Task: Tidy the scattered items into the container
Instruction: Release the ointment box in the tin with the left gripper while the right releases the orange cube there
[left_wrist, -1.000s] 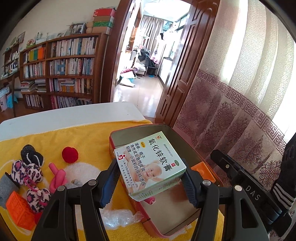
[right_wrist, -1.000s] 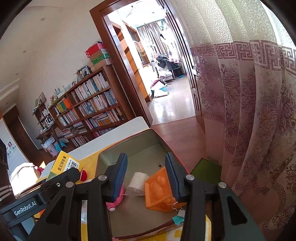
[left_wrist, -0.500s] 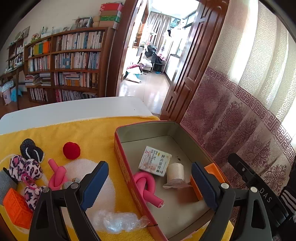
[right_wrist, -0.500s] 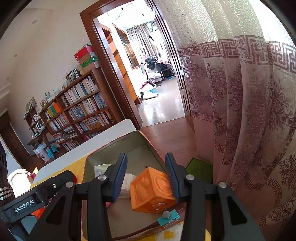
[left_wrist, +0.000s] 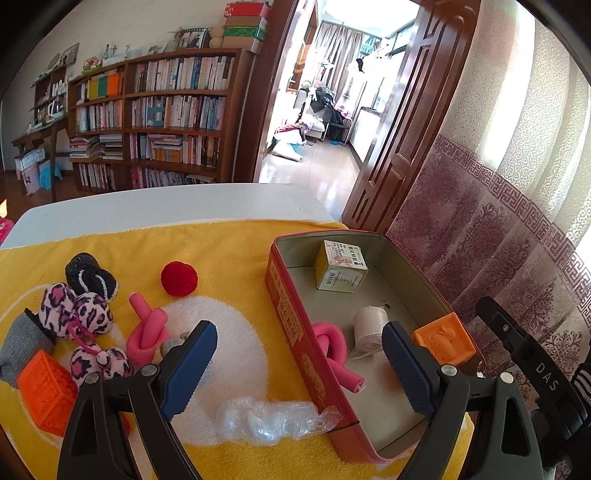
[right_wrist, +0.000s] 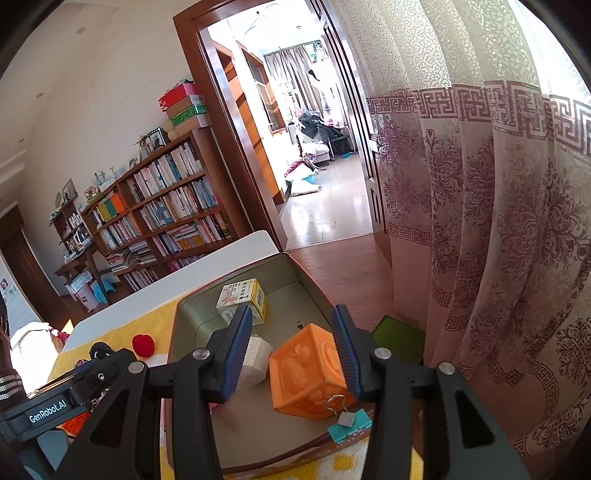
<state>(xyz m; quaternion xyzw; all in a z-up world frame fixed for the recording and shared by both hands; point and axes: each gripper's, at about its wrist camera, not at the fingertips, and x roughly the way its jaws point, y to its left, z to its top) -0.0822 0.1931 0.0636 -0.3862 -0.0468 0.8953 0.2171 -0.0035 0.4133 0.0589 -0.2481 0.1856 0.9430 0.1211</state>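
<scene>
Medicine box (left_wrist: 341, 269) flat in tin (left_wrist: 291, 321), long axis toward far wall.

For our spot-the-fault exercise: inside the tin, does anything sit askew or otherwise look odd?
Yes. The orange embossed cube sits tilted in the red tin's near corner, apparently propped on a teal binder clip at the rim rather than flat on the floor. The ointment box, gauze roll and pink foam curler lie on the floor.

Open red tin (left_wrist: 284, 299), ointment box (left_wrist: 341, 266) inside.
</scene>
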